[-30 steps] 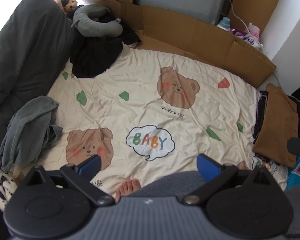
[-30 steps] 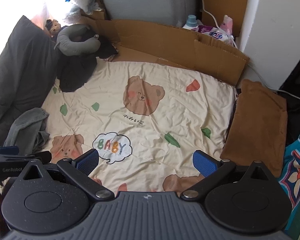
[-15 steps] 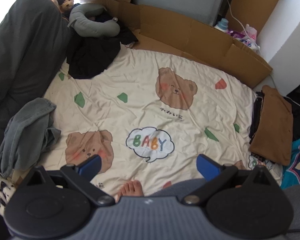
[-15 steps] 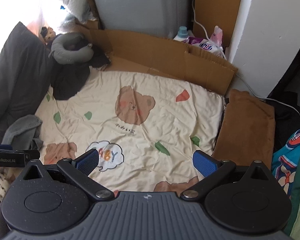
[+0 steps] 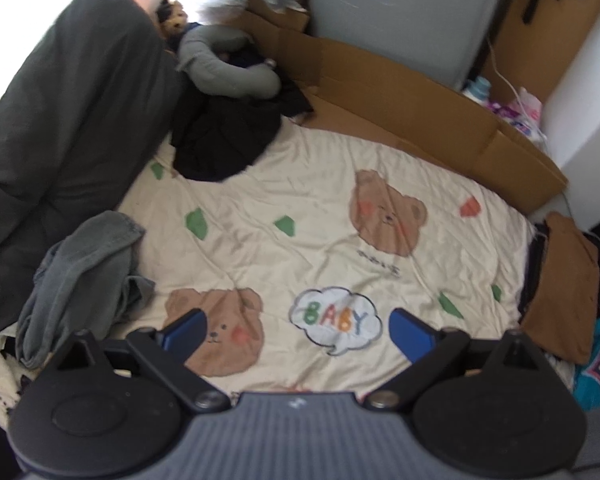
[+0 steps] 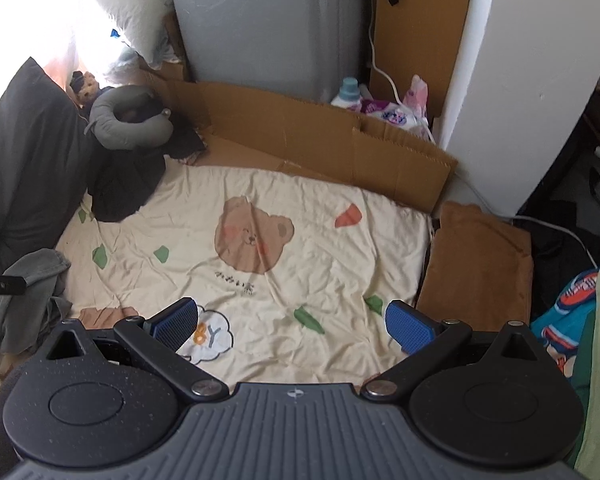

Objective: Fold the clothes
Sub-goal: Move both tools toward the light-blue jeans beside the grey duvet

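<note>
A crumpled grey-green garment (image 5: 80,276) lies at the left edge of the cream bear-print sheet (image 5: 300,240); it also shows in the right wrist view (image 6: 24,296). A black garment (image 5: 224,140) is heaped at the far left corner. A folded brown garment (image 5: 560,292) rests at the right edge (image 6: 480,264). My left gripper (image 5: 296,330) hovers over the sheet with its jaws wide and closing slightly, nothing between them. My right gripper (image 6: 294,326) is open and empty above the sheet.
A dark grey duvet (image 5: 60,120) runs along the left side. A grey neck pillow (image 5: 228,68) and a small plush toy (image 5: 172,20) sit at the far corner. Cardboard (image 6: 320,136) lines the far edge. A white pillar (image 6: 532,80) and colourful fabric (image 6: 572,312) stand right.
The left gripper view has shifted left and risen, bringing the grey-green garment closer to centre; a bare foot seen earlier is out of view. The right gripper has tilted up.
</note>
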`<state>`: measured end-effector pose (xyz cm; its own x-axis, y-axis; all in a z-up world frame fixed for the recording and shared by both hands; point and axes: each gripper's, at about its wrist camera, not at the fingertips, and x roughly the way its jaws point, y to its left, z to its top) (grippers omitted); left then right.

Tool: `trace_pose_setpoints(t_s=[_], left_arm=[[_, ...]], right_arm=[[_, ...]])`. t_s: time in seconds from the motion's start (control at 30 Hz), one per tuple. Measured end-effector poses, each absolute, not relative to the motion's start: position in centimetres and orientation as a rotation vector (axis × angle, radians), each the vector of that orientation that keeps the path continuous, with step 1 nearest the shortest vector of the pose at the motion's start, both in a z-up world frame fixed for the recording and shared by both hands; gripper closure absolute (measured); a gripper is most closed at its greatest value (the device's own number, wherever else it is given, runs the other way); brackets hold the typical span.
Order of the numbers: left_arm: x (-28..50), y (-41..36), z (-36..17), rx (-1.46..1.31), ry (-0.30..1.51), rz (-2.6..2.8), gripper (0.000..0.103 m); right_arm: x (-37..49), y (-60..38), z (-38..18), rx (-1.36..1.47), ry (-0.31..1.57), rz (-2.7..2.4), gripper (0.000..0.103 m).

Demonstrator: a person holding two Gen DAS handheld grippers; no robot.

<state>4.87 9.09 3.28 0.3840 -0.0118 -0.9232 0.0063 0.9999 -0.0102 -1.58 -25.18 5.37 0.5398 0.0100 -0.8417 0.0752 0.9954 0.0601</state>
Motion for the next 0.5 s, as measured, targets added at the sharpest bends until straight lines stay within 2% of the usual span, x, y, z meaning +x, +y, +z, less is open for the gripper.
trace_pose_setpoints(t_s=[0.5], left_arm=[[6.7, 16.7, 3.6, -0.04, 1.101, 0.07, 0.012]], right_arm=[[-0.6, -23.3, 5.2, 0.085, 0.934, -0.035, 0.0]])
